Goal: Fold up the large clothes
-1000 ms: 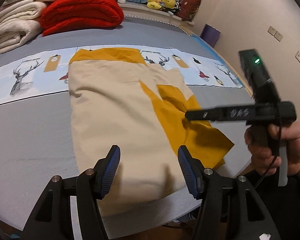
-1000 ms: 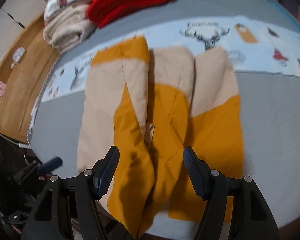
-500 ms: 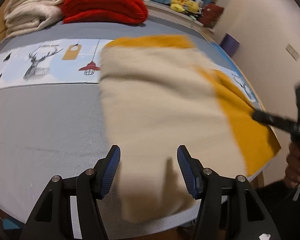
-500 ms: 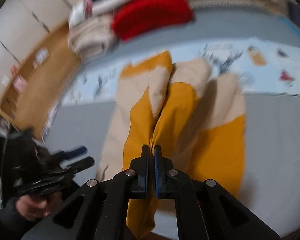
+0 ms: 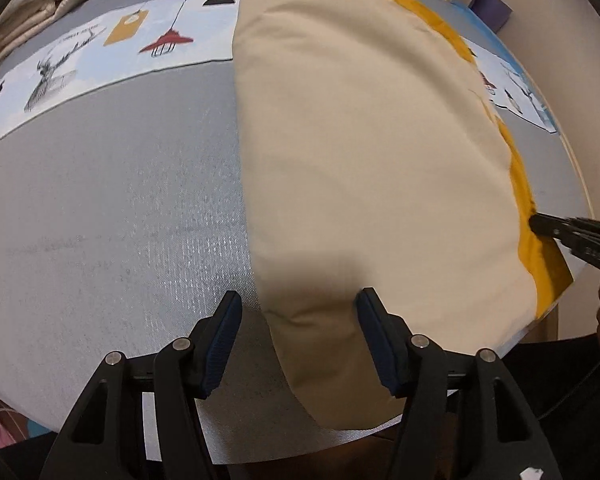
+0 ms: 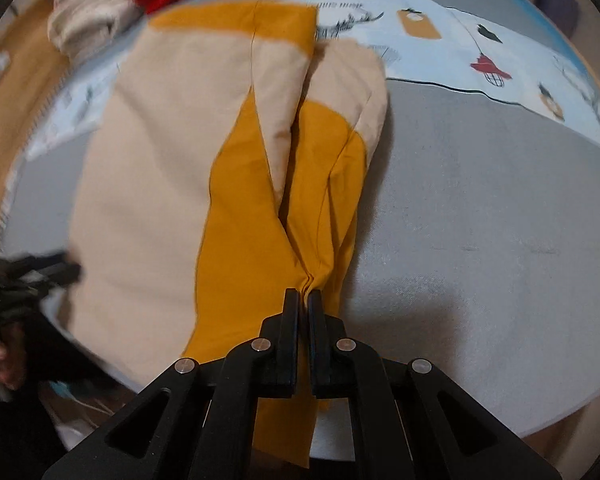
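The right gripper [image 6: 304,300], open a second ago, now clamps its fingers on the garment's [image 6: 148,184] mustard hem at six o'clock on the bed [image 6: 480,208] — fold can begin. The left gripper [image 5: 298,334] has dropped low, fingers apart and widening, straddling the cream corner.

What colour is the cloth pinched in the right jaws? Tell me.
Mustard yellow: the right gripper pinches the garment at its yellow part; clearest in the right wrist view.

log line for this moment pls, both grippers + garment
task: fold clothes | left gripper: opening, over garment corner, no pinch | right gripper: shut on mustard edge | garment: flat on bed
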Demonstrator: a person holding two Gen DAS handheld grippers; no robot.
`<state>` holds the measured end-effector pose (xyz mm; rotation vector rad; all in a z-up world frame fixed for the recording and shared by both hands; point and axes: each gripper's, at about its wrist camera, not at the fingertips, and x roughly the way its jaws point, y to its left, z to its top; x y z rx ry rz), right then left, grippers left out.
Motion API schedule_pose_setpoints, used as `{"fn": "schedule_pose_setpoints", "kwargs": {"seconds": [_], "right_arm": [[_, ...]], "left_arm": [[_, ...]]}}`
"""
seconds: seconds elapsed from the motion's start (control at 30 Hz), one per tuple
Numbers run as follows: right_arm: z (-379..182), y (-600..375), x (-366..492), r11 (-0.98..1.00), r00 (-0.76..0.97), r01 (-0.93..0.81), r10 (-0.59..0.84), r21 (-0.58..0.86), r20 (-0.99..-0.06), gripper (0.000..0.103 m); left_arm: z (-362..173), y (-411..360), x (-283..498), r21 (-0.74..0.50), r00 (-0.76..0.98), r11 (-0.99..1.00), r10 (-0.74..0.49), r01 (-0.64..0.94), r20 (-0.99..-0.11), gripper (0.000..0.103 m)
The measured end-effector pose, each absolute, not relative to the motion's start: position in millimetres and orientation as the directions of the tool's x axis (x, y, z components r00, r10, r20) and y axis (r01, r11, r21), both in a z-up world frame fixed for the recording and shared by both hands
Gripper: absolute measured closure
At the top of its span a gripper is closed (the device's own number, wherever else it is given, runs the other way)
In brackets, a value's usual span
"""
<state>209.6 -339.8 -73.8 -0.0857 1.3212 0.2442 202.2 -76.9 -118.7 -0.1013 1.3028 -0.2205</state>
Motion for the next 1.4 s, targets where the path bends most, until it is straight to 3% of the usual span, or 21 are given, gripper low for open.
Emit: {"fn": "schedule_pose_setpoints", "kwargs": {"seconds": [0.07,0.13,0.27,0.3,0.33,0.4,0.43,0.53,0.7,0.97,1.4], "right_arm": [[-75,-336,208,0.976,0.241,-0.216,0.079,0.025,-0.967,0.095],[-66,-341,200,0.985,0.287,-0.172,0.037,-0.014,-0.957,0.085],[-23,-366,164,0.999,0.475,-0.039,0.030,0.014,-0.879,0.079],[-10,-373,146,0.999,0.541,0.005,0.028,0.037,-0.841,0.066],[-2,-378,132,0.998,0.580,0.035,0.022,0.052,-0.814,0.044],[14,-379,99,0.993,0.646,0.083,0.012,0.087,-0.763,0.016],[20,-375,85,0.992,0.666,0.088,0.011,0.093,-0.746,0.013],[42,-358,40,0.995,0.736,0.063,0.003,0.073,-0.677,0.013],[60,-324,-9,1.000,0.769,-0.004,0.018,0.024,-0.639,0.013],[59,-276,-64,0.998,0.743,-0.059,0.060,0.023,-0.666,0.013],[40,-261,-53,0.996,0.729,-0.088,0.048,-0.024,-0.683,0.013]], "left_arm": [[-113,-75,194,-0.190,0.286,0.976,-0.213,0.107,-0.934,0.045],[-103,-73,183,-0.167,0.335,0.981,-0.192,0.101,-0.922,0.043],[-73,-69,147,-0.070,0.474,0.992,-0.112,0.105,-0.873,0.022],[-68,-68,142,-0.062,0.495,0.992,-0.107,0.106,-0.863,0.020],[-61,-67,132,-0.054,0.520,0.992,-0.104,0.109,-0.848,0.017],[-49,-66,116,-0.049,0.555,0.993,-0.101,0.107,-0.825,0.012],[-42,-66,109,-0.051,0.575,0.994,-0.098,0.097,-0.812,0.011],[-23,-67,86,-0.073,0.624,0.995,-0.101,0.071,-0.775,0.010],[-9,-77,54,-0.121,0.651,0.992,-0.120,0.044,-0.749,0.010],[-4,-100,9,-0.134,0.651,0.989,-0.141,0.061,-0.746,0.010],[-15,-100,10,-0.120,0.640,0.990,-0.135,0.067,-0.756,0.010]]}}
